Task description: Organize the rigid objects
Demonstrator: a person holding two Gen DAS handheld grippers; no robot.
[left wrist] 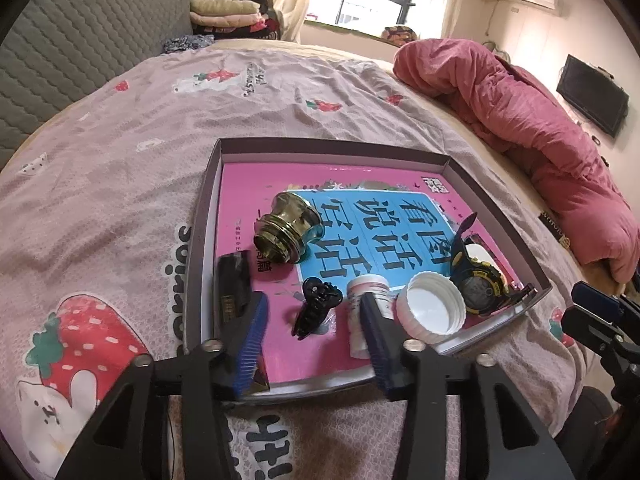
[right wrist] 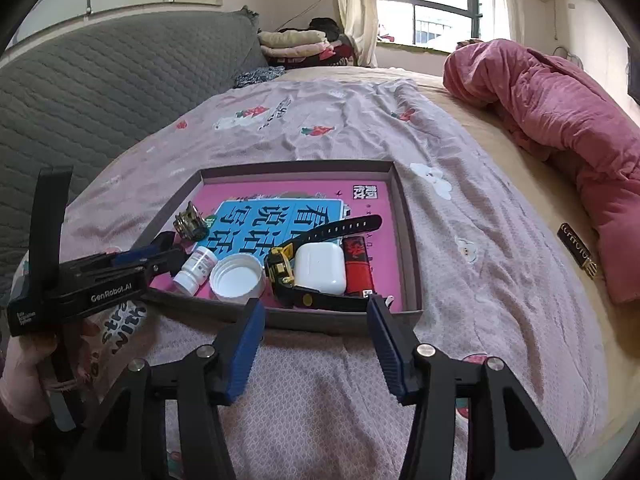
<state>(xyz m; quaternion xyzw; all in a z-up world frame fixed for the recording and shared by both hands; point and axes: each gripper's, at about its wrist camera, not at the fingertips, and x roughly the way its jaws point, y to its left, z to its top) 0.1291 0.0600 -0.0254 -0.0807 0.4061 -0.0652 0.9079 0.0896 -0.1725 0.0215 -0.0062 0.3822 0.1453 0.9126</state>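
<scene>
A shallow box tray [left wrist: 208, 216] [right wrist: 412, 240] lined with a pink and blue book lies on the bed. In it are a brass knob [left wrist: 286, 226] [right wrist: 191, 224], a black hair clip [left wrist: 316, 306], a small white pill bottle [left wrist: 366, 300] [right wrist: 196, 266], a white jar lid [left wrist: 432, 306] [right wrist: 238, 276], a black-yellow wristwatch [left wrist: 478, 280] [right wrist: 316, 256], a white earbud case [right wrist: 320, 268], a red lighter [right wrist: 357, 266] and a black block [left wrist: 234, 288]. My left gripper [left wrist: 314, 344] [right wrist: 160, 260] is open over the tray's near edge, astride the hair clip and bottle. My right gripper [right wrist: 316, 336] is open and empty before the tray.
The pink strawberry-print sheet [left wrist: 120, 160] covers the bed. A rolled red quilt [left wrist: 540, 128] [right wrist: 560, 112] lies at the right. A grey quilted headboard [right wrist: 100, 88] stands at the left, with folded clothes [right wrist: 296, 44] behind. A person's hand [right wrist: 24, 376] holds the left gripper.
</scene>
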